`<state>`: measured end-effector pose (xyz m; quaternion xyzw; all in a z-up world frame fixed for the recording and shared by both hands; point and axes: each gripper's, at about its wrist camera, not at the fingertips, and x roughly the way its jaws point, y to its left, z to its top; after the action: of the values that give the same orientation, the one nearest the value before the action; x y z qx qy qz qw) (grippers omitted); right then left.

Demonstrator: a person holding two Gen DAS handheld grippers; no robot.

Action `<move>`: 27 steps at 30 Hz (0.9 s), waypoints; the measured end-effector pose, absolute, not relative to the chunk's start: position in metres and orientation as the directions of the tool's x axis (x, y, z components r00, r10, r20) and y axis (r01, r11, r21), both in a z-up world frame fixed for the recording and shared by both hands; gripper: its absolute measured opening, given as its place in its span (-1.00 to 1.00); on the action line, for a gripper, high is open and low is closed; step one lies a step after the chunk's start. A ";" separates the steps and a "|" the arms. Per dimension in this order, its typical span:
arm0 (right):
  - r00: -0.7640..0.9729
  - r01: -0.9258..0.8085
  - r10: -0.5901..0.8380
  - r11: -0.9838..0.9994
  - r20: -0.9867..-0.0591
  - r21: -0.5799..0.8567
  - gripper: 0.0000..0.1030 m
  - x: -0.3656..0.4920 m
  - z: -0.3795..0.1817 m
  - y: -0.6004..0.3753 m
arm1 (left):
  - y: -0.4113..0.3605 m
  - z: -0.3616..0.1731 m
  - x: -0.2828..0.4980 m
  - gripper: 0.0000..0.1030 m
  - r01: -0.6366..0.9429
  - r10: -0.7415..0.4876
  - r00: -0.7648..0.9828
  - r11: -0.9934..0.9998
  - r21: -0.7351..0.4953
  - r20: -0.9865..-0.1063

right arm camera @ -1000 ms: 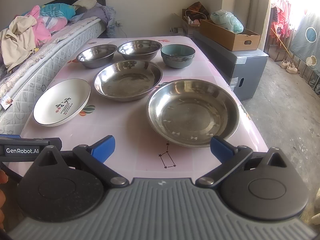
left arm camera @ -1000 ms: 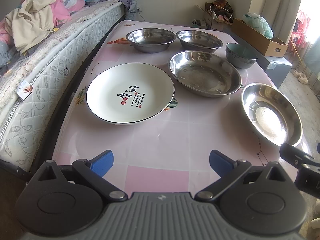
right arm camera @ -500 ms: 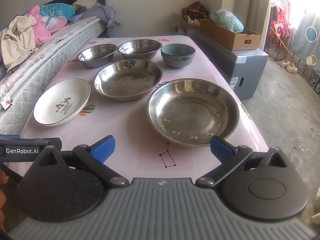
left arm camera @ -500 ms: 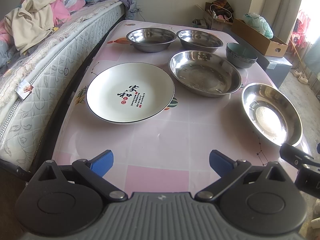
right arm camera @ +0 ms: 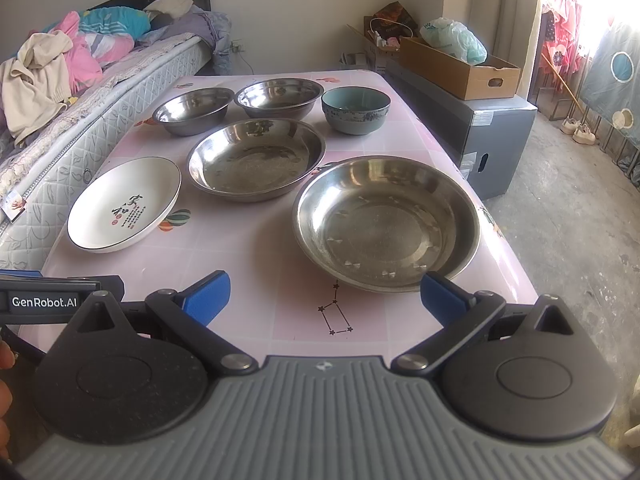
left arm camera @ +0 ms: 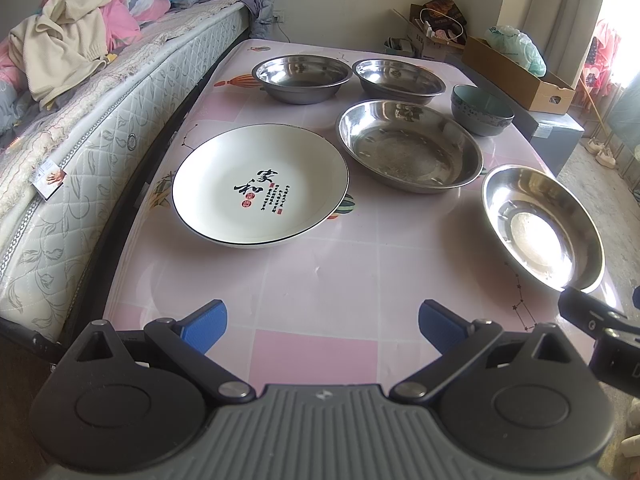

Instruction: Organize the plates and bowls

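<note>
Here both fingers [left arm camera: 322, 322] [right arm camera: 325, 298] gape wide, empty; the right gripper [left arm camera: 600, 332] is cut off at frame edge.

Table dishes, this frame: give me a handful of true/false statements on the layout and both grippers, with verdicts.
1. The white plate carries printed characters. True.
2. The teal bowl is stacked inside a steel bowl. False: it stands alone on the table, beside the steel bowl at the far end.
3. The right gripper is clamped on the large steel plate. False: its jaws are open and empty, the plate lying just ahead.
4. The left gripper is open and holds nothing. True.
5. All the dishes are metal. False: only four are steel.
</note>
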<state>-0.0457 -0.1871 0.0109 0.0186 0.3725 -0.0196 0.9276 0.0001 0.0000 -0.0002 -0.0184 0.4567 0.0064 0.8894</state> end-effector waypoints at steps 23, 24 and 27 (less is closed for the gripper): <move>0.720 0.050 -0.022 0.999 -0.694 0.020 0.98 -0.044 0.013 -0.186 | 0.002 -0.004 -0.001 0.99 -0.029 -0.007 0.580 0.999 -0.030 -0.815; 0.720 0.050 -0.022 0.999 -0.694 0.020 0.98 -0.044 0.013 -0.186 | 0.002 -0.004 -0.002 0.99 -0.030 -0.007 0.579 0.999 -0.030 -0.815; 0.720 0.050 -0.022 0.999 -0.694 0.020 0.98 -0.044 0.013 -0.186 | 0.002 -0.004 -0.002 0.99 -0.030 -0.007 0.580 0.999 -0.030 -0.815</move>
<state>-0.0443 -0.1861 0.0126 0.0189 0.3740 -0.0194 0.9271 -0.0015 0.0017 -0.0043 -0.0202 0.4584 0.0062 0.8885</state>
